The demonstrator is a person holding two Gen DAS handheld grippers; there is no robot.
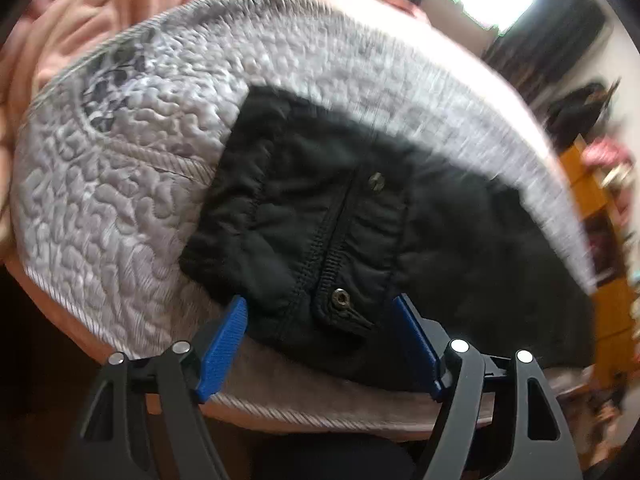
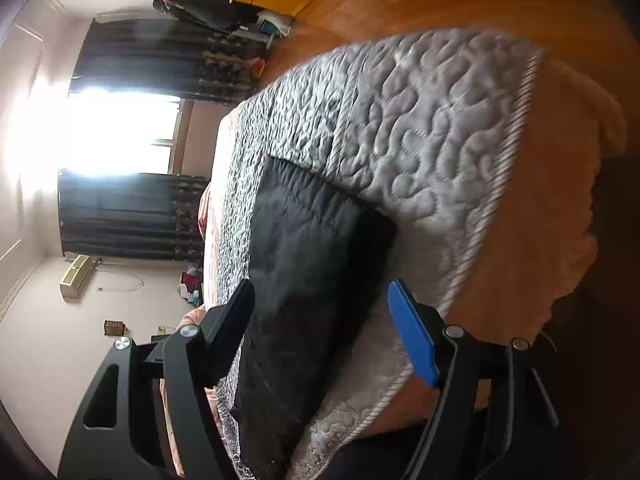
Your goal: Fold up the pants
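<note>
Left gripper (image 1: pixel 320 312): jaws spread wide, empty, flanking the waistband snap (image 1: pixel 341 299) at 6 o'clock. Right gripper (image 2: pixel 320 300): likewise spread, holding nothing. Black pants (image 2: pixel 304 264) lie flat on the quilted grey cover (image 2: pixel 420 132). Window (image 2: pixel 120 132) at 9 o'clock beyond.

quilt (image 2: pixel 432 128) bare beyond pants (image 1: pixel 320 216) | pink blanket (image 1: pixel 100 8) bunched (far edge)
</note>
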